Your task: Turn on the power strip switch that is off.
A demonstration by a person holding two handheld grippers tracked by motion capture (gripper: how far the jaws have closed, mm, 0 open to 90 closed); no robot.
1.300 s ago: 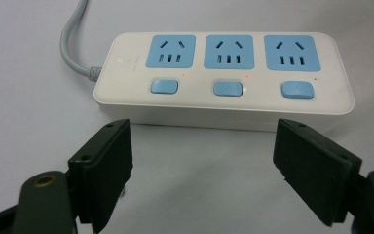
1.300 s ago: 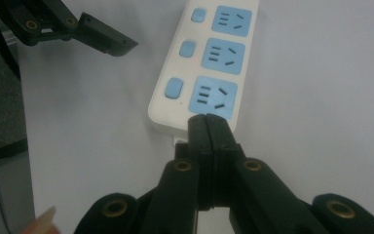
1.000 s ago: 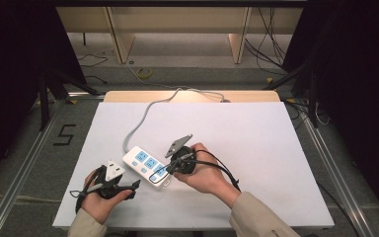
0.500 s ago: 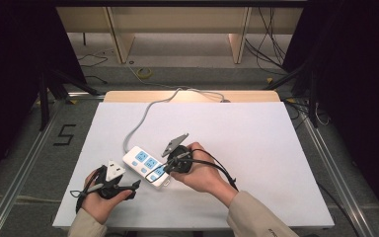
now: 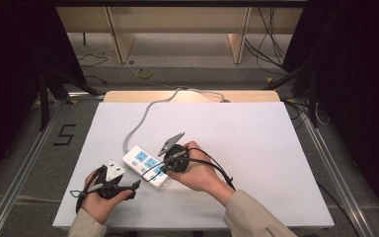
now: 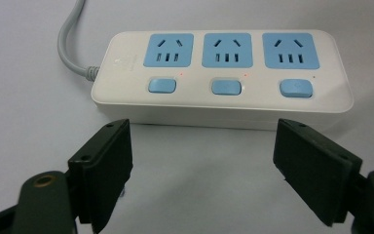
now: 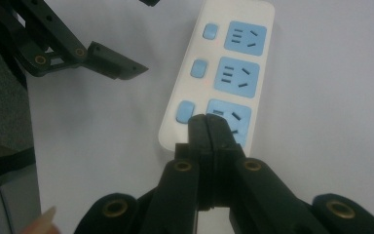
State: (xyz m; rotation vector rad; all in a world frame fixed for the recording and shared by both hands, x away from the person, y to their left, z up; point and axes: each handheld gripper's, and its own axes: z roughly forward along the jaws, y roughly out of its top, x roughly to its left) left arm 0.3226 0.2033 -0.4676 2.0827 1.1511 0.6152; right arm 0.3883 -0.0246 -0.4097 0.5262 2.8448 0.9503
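My right tool (image 7: 207,127), clenched, hovers at the near switch (image 7: 185,110) of the power strip (image 5: 147,166) mid-table; pressing seems unfinished. Left tool (image 6: 202,165) waits released beside it.

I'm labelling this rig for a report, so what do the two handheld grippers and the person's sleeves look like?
Both the left gripper and the right gripper are black, with flat rectangular jaw pads and brass-coloured rivets at the pivots. Each carries a grey three-cornered plate on top and trails a black cable. The person's sleeves are beige.
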